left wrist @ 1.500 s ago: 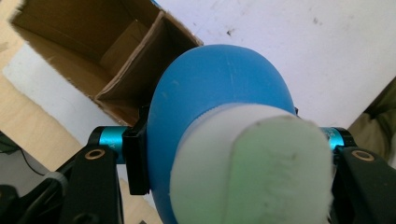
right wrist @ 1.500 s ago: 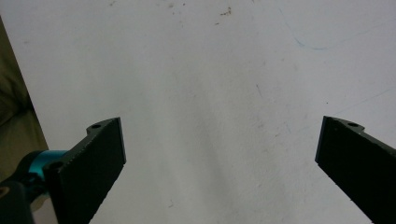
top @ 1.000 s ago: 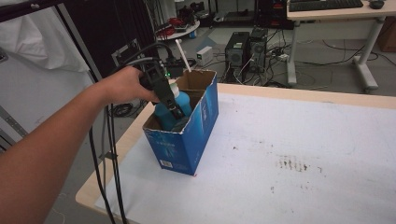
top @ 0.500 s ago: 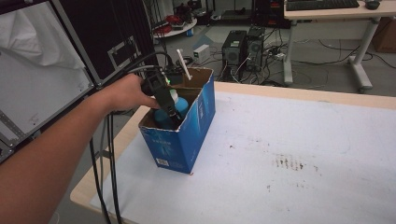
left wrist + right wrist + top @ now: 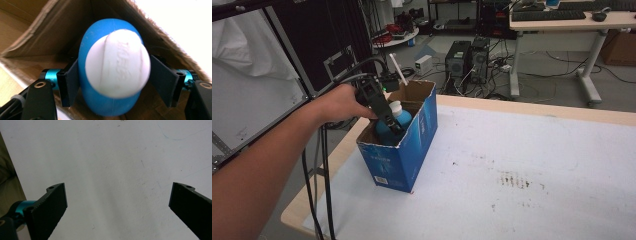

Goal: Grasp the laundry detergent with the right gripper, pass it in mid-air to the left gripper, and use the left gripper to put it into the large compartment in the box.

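A blue cardboard box (image 5: pixel 399 157) stands open near the table's left edge. Inside it is a blue bottle (image 5: pixel 401 119) with a white cap (image 5: pixel 395 105). My left gripper (image 5: pixel 392 125), held by a hand (image 5: pixel 339 102), reaches down into the box. In the left gripper view the bottle (image 5: pixel 100 105) and its white cap (image 5: pixel 117 67) sit between the jaws of that gripper (image 5: pixel 113 75), which press on both its sides, with brown cardboard walls around. My right gripper (image 5: pixel 117 205) is open wide over the bare white tabletop (image 5: pixel 112 157), holding nothing.
The white table (image 5: pixel 537 165) spreads right of the box, with dark smudges (image 5: pixel 512 179) near its middle. Black cables (image 5: pixel 324 165) hang off the left edge. A white stick (image 5: pixel 398 69) rises behind the box. Computer towers (image 5: pixel 469 57) and a desk (image 5: pixel 572 22) stand beyond.
My left gripper has sunk a little deeper into the box with the bottle between its jaws. The high view itself has shifted slightly.
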Available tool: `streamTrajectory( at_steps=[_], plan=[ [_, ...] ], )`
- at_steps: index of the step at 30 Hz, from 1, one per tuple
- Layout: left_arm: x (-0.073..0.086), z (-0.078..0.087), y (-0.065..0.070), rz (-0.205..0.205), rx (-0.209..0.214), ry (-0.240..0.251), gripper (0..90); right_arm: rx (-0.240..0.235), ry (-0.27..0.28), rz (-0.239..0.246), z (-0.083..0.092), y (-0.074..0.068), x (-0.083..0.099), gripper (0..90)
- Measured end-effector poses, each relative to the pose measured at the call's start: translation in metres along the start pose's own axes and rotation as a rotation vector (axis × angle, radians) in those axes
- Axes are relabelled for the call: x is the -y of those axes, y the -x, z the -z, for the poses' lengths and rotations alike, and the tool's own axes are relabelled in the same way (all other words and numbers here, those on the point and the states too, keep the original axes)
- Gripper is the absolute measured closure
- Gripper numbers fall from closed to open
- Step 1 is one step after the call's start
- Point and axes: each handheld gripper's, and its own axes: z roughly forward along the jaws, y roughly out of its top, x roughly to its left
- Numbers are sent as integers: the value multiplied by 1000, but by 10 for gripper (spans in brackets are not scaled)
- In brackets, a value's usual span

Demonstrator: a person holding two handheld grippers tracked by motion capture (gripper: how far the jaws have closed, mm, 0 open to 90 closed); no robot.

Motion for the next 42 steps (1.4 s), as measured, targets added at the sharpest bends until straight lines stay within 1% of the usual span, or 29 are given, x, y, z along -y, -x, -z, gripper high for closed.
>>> streamTrajectory(
  at_steps=[1, 2, 3, 6, 7, 9, 11, 12, 15, 17, 19, 22, 24, 25, 27, 28, 29, 30, 31, 33, 34, 35, 36, 37, 38, 39, 40, 41, 42],
  plan=[
    [0, 0, 0, 0, 0, 0, 285, 0, 0, 0, 0, 0, 0, 8],
    [1, 7, -1, 14, 6, 45, 285, 3, 0, -1, 1, 0, 0, 8],
    [2, 11, -1, 19, 11, 66, 264, 2, 4, -1, 1, 0, 0, 8],
    [2, 23, -1, 27, 18, 124, 264, 4, 6, 1, 2, -1, -1, 8],
    [2, 26, -1, 29, 22, 136, 264, 3, 7, 5, 2, -1, -1, 8],
    [1, 31, -1, 27, 10, 149, 264, 4, 5, 4, 2, -2, -2, 8],
    [1, 31, -1, 27, 10, 149, 256, 4, 7, 7, 2, -2, -2, 8],
    [0, 38, 0, 34, -1, 165, 217, 4, 9, 4, 2, -3, -2, 8],
    [-1, 42, 2, 36, 0, 190, 217, 5, 9, 6, 3, -3, -1, 8],
    [-4, 47, 4, 40, -3, 216, 216, 8, 10, 4, 4, -3, -1, 8],
    [-6, 50, 6, 37, 4, 227, 216, 9, 11, 4, 4, -3, -1, 8],
    [-11, 53, 12, 41, -14, 229, 216, 10, 14, 5, 5, -4, 0, 8],
    [-14, 54, 15, 28, -16, 225, 216, 11, 15, 4, 5, -4, 0, 8],
    [-16, 55, 17, 12, -12, 226, 217, 12, 15, 2, 6, -4, 0, 8],
    [-18, 57, 20, -4, 8, 230, 217, 13, 15, 1, 6, -4, 1, 8],
    [-18, 57, 20, -1, 17, 231, 216, 13, 14, -1, 6, -4, 1, 8],
    [-20, 58, 20, 7, 41, 242, 217, 13, 15, 0, 6, -4, 1, 8],
    [-21, 57, 21, 11, 40, 245, 217, 16, 16, 3, 6, -4, 0, 8],
    [-22, 57, 22, 12, 28, 244, 217, 18, 15, -1, 6, -5, 0, 8],
    [-24, 55, 25, 4, 37, 239, 217, 22, 14, -2, 6, -4, 0, 8],
    [-25, 54, 27, -8, 39, 237, 216, 22, 15, -3, 6, -4, 1, 8],
    [-27, 52, 30, -14, 28, 234, 165, 22, 16, -4, 6, -4, 1, 8],
    [-27, 52, 30, -14, 28, 234, 86, 22, 16, -4, 6, -4, 1, 8],
    [-27, 52, 30, -14, 28, 234, 86, 23, 15, -10, 7, -4, 1, 8],
    [-33, 51, 37, -46, 33, 228, 48, 25, 20, -11, 8, -4, 2, 8],
    [-36, 51, 39, -48, 37, 230, 16, 26, 19, -15, 8, -4, 2, 8],
    [-36, 51, 39, -48, 37, 230, 15, 26, 18, -13, 8, -4, 3, 8],
    [-40, 52, 44, -71, 48, 232, 15, 26, 19, -13, 8, -4, 3, 8],
    [-43, 53, 47, -87, 45, 233, 15, 25, 23, -10, 8, -3, 3, 8]
  ],
)
